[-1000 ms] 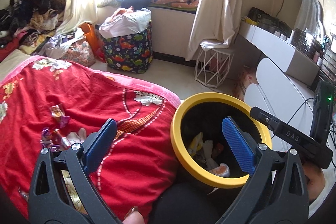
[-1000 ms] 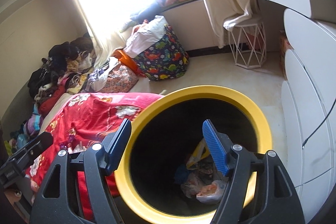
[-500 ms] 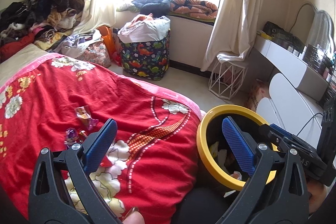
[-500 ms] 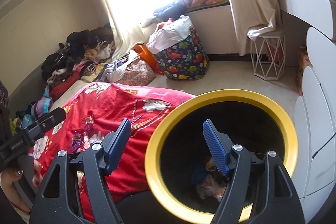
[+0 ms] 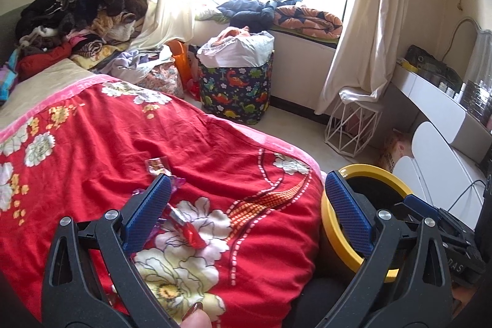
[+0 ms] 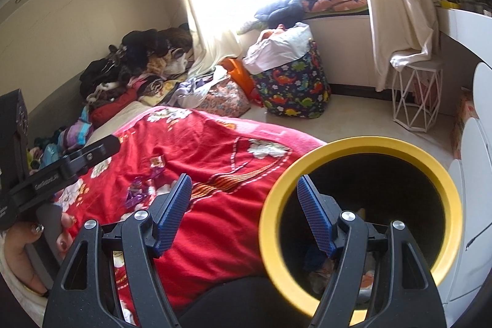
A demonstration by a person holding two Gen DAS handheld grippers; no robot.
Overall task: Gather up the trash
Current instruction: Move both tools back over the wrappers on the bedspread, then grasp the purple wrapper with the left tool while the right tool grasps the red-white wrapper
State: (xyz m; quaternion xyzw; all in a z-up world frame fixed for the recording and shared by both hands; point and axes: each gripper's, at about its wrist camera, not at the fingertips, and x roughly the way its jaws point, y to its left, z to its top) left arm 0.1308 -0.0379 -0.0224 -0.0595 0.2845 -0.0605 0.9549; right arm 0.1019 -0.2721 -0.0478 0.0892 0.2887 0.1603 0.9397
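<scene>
Shiny candy wrappers point(image 5: 187, 231) lie in a loose bunch on the red flowered blanket point(image 5: 215, 159), a pink one point(image 5: 157, 165) a little farther off. My left gripper point(image 5: 246, 208) hangs open above the blanket, its left pad over the wrappers, nothing between its fingers. The yellow-rimmed black bin point(image 6: 363, 205) stands beside the bed with trash at its bottom. My right gripper point(image 6: 244, 208) is open and empty, straddling the bin's left rim. The same wrappers point(image 6: 138, 192) show purple left of its left finger. The bin's rim point(image 5: 369, 171) shows behind the left gripper's right finger.
A dinosaur-print hamper point(image 5: 235, 88) full of laundry stands near the window. A white wire stool point(image 5: 353, 125) and white desk point(image 5: 436, 100) are at the right. Clothes point(image 5: 77, 11) pile up at the bed's far end. A hand point(image 6: 33, 248) holds the left gripper's handle.
Both views have swung left, from the bin toward the blanket. The bin now sits at the right in each view and the wrappers lie nearer the left gripper's fingers. Both grippers stayed open.
</scene>
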